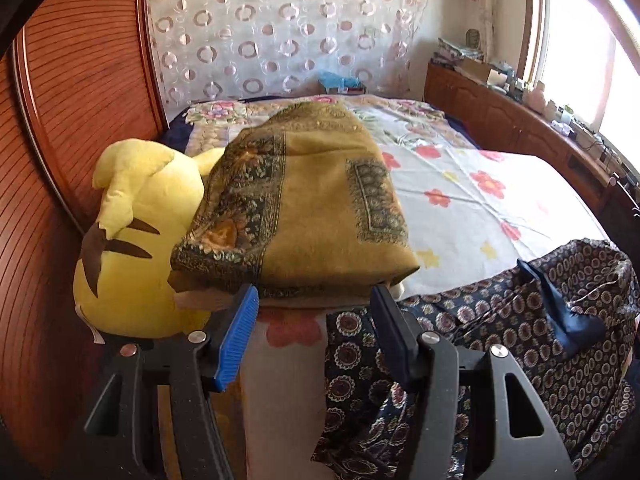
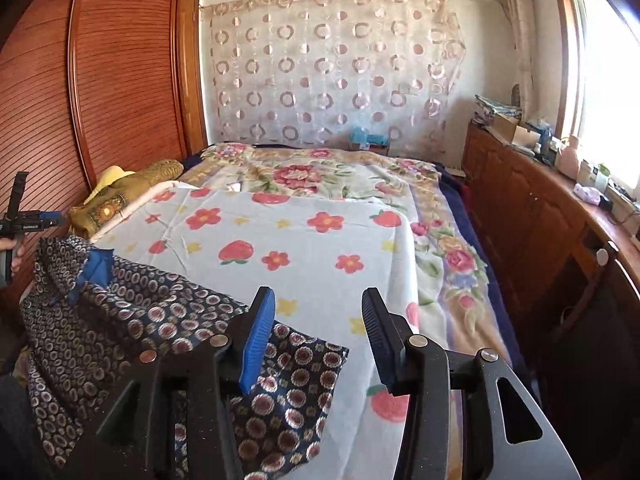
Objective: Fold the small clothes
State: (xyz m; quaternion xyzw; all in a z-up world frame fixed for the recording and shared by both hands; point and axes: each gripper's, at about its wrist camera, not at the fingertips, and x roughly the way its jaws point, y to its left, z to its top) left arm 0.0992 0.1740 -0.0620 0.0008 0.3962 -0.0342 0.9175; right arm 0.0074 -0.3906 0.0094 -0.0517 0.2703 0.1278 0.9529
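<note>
- Left wrist view: the left gripper (image 1: 314, 308) had its jaws apart with nothing between them, hovering low over the near edge of the bed (image 1: 472, 208).
- The dark patterned garment (image 1: 500, 328), navy with round floral medallions, lay crumpled on the flowered sheet (image 1: 460, 192), below and to the right of this gripper; its near fold passed under the right-hand finger (image 1: 390, 336), though contact could not be judged.
- A strip of plain blue lining (image 1: 560, 308) showed on the garment's raised far part.
- Straight ahead of the gripper sat a folded mustard-yellow blanket (image 1: 312, 200) with dark ornamental borders, and beside it, against the wooden wardrobe (image 1: 80, 80), a yellow plush toy (image 1: 136, 248).
- Right wrist view: the right gripper (image 2: 318, 328) was also spread wide and empty, above the bed's near edge.
- The same garment (image 2: 132, 320) lay to the left of and beneath this gripper; one corner reached under the blue-padded left finger (image 2: 258, 340), while the other finger stood over bare sheet (image 2: 320, 240).
- At the far left edge, the left gripper (image 2: 24, 220) appeared small beside the garment's raised end.
- A circle-patterned curtain (image 2: 332, 72) hung behind the bed.
</note>
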